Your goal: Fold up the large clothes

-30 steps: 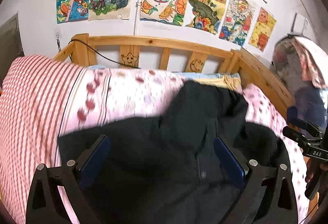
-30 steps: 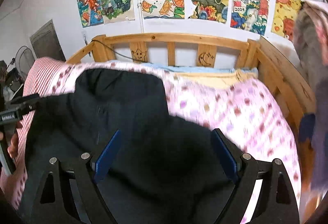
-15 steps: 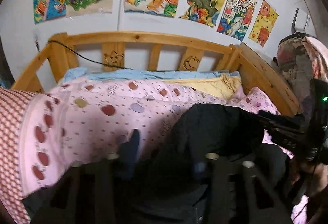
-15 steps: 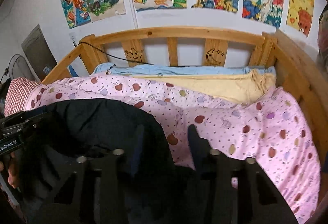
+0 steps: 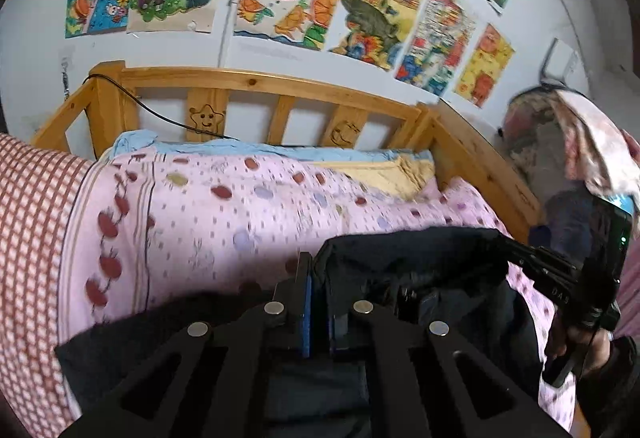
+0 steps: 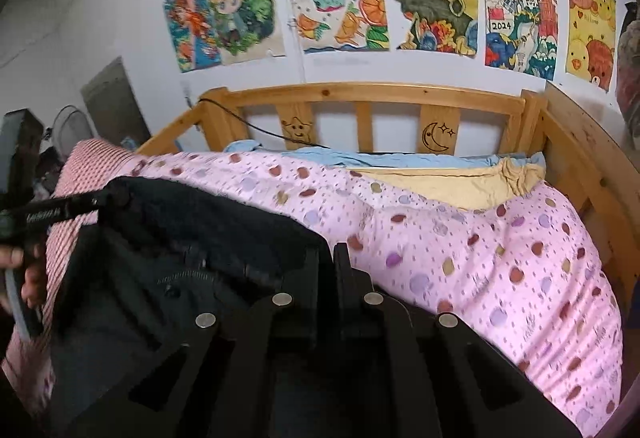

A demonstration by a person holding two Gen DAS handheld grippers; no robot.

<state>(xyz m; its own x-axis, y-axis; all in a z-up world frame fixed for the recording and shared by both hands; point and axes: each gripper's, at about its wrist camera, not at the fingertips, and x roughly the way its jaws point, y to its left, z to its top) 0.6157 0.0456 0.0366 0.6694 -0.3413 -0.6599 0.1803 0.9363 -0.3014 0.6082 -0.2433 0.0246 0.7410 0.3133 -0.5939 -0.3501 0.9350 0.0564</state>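
Left wrist view: my left hand-held gripper (image 5: 318, 312) is clenched on the edge of the black jacket (image 5: 420, 278), which lies on the pink dotted quilt (image 5: 240, 205) of the wooden bed (image 5: 280, 83). My right hand-held gripper (image 6: 328, 274) pinches the same edge further along. I judge the fold barely begun: the soft, thick cloth is bunched, its zip showing.
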